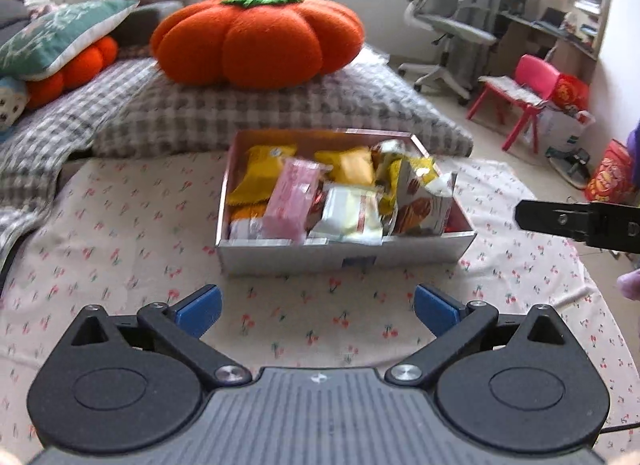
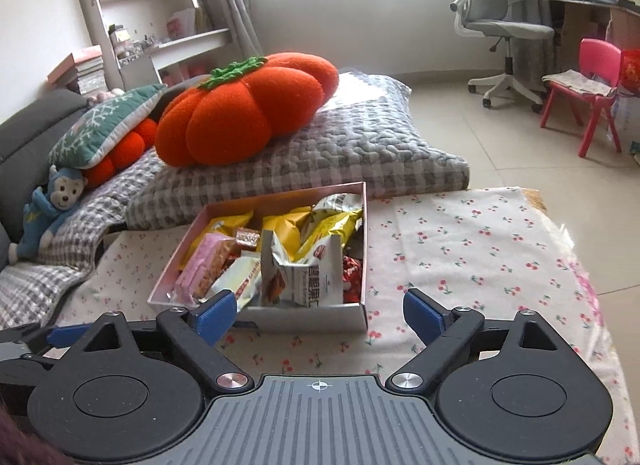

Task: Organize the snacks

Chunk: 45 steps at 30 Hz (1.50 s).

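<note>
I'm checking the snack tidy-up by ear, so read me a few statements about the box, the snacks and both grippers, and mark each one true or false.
1. The snack box is full of wrapped snacks. True.
2. The left gripper is clamped on a pink packet. False: its jaws are open and empty; the pink packet lies in the box.
3. The right gripper holds nothing. True.
4. The box sits on the grey checked quilt. False: it rests on the cherry-print cloth.
5. An orange pumpkin cushion lies behind the box. True.

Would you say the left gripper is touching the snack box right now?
Apart. In the left wrist view, bare tablecloth shows between the open left gripper and the snack box.
</note>
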Available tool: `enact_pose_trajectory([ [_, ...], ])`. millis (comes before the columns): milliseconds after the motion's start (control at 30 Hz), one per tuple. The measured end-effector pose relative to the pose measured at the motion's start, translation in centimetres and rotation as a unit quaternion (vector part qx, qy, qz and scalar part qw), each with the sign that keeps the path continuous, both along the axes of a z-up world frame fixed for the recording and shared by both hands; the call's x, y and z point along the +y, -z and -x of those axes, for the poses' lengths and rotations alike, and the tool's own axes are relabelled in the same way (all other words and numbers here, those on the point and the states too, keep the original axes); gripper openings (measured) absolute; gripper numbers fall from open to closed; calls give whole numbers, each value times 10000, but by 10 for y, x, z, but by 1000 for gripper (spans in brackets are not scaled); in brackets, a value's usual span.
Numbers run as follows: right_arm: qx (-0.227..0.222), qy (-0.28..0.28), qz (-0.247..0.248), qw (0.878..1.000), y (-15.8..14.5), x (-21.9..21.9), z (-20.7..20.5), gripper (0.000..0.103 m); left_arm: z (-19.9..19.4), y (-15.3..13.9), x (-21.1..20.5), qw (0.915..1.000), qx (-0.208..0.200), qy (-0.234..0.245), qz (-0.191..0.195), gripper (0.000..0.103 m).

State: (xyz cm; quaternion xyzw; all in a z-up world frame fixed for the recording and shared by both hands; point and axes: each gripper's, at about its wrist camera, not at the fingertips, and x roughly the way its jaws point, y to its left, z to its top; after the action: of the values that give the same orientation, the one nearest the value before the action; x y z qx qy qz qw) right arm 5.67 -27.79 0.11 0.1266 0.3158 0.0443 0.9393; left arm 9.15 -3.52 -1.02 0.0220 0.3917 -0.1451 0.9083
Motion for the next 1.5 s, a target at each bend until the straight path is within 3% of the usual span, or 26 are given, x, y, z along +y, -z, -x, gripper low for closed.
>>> enact_pose_trajectory([
  [267,157,41,334,9993,1,14,25,97,16,2,5,9986,350,-400,-72,103],
  [500,798,82,385,9960,21,31,26,98,27,3,5,9966,449,-595,-349,103],
  [867,895,126,662,9937,27,40,30,99,31,6,2,9941,405,-788,-621,103],
  [1500,943,91,703,9930,29,42,30,99,33,9,2,9941,542,-745,-569,103],
])
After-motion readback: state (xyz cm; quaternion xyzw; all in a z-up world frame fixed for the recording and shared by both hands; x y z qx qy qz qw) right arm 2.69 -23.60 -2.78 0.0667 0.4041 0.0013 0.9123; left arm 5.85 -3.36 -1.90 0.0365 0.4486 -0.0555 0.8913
